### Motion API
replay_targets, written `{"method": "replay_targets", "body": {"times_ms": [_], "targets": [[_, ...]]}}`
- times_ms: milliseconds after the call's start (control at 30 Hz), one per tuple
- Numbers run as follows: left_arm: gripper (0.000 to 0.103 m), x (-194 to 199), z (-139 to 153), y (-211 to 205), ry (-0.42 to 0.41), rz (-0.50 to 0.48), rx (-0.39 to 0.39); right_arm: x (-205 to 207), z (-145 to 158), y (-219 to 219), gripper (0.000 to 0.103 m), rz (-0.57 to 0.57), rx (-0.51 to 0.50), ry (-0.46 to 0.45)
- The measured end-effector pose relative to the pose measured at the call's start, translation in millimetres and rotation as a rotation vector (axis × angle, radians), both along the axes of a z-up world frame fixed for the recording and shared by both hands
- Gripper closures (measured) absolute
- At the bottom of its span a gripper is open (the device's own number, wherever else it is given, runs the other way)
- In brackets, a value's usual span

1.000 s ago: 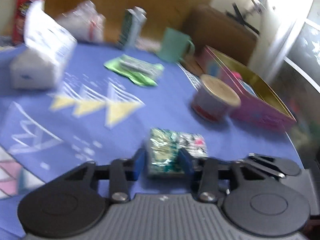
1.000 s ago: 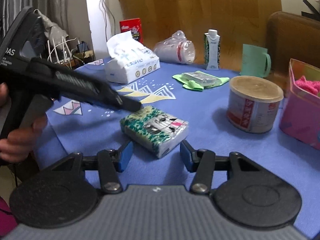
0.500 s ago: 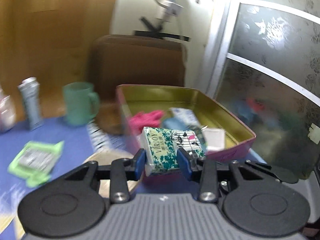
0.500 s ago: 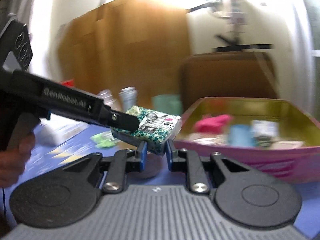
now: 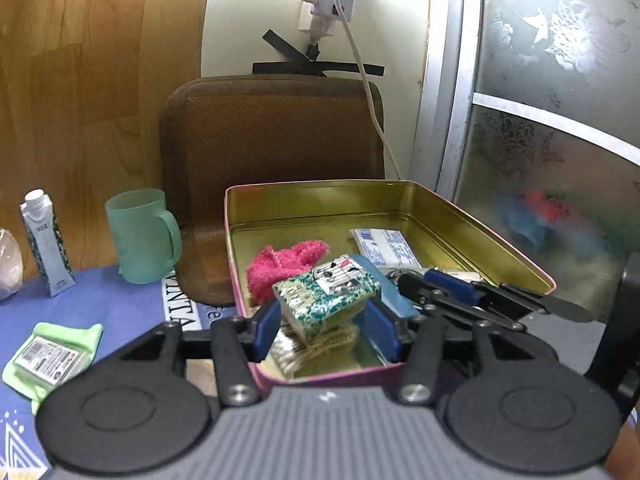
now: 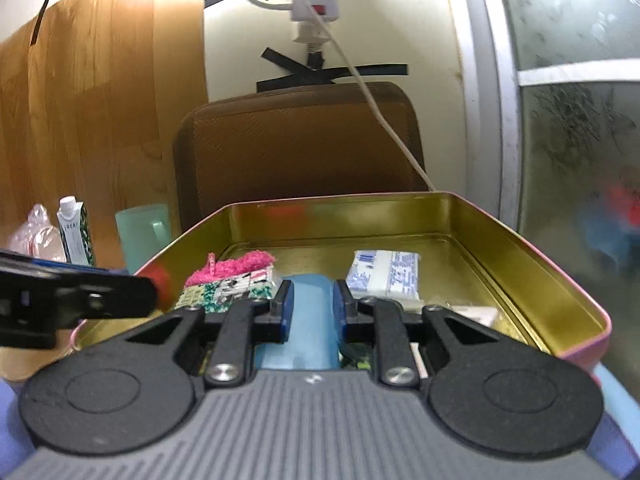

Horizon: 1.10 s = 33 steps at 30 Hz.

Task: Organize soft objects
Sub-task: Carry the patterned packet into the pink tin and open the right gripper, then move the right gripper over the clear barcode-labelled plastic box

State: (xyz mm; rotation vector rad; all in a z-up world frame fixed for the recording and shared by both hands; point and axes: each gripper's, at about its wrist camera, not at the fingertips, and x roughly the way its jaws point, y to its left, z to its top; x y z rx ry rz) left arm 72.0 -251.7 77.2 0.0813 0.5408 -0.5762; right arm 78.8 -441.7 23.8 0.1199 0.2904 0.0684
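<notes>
A green-patterned tissue pack (image 5: 326,294) lies tilted in the gold-lined pink tin (image 5: 500,240), on a bag of cotton swabs (image 5: 304,350). My left gripper (image 5: 323,326) straddles the pack. Its jaws are opening, and the pads stand just off the pack's sides. A pink fluffy cloth (image 5: 280,268), a white packet (image 5: 384,246) and a light blue thing (image 5: 390,296) also lie inside. My right gripper (image 6: 313,308) hangs over the tin (image 6: 520,248) with a narrow gap through which the blue thing (image 6: 312,320) shows beneath. The pack (image 6: 224,294) sits to its left.
A brown chair back (image 5: 272,160) rises behind the tin, with a white cable hanging over it. On the blue tablecloth to the left stand a green mug (image 5: 140,236) and a small carton (image 5: 46,240). A green cloth with a packet on it (image 5: 52,356) lies nearer. A frosted glass door is at the right.
Both grippers carried the tissue pack from the table to the tin. The left jaws have since widened and the pack rests inside. The right gripper is off the pack and over the blue thing.
</notes>
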Motion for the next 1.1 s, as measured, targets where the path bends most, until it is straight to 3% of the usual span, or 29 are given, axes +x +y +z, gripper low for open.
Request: {"method": "replay_targets", "body": {"times_ms": [233,467,700,867,1100], "targets": [[0.055,-19.7,-0.4,10.0,0.011,0.035,0.080,-29.9,3.8,-3.5,0.078,-0.001,0.077,-0.014],[0.055,-42.5,-5.0,39.4,0.013,0.064,0.111,-60.2,10.6,-0.3,0.078,0.019,0.137,-0.033],[0.051,-55.8,-11.7,73.7,0.004,0.115,0.129,-80.1,7.3,11.2,0.077,0.070,0.189,0.011],[0.045,-56.9,-14.6,101.7,-0.005,0.168,0.131,-87.9,7.7,31.1,0.077,0.122,0.188,0.032],[0.045,-49.3,-25.2,138.5,0.008,0.248,0.140,-92.8,11.0,69.5,0.077,0.208,0.159,0.049]]}}
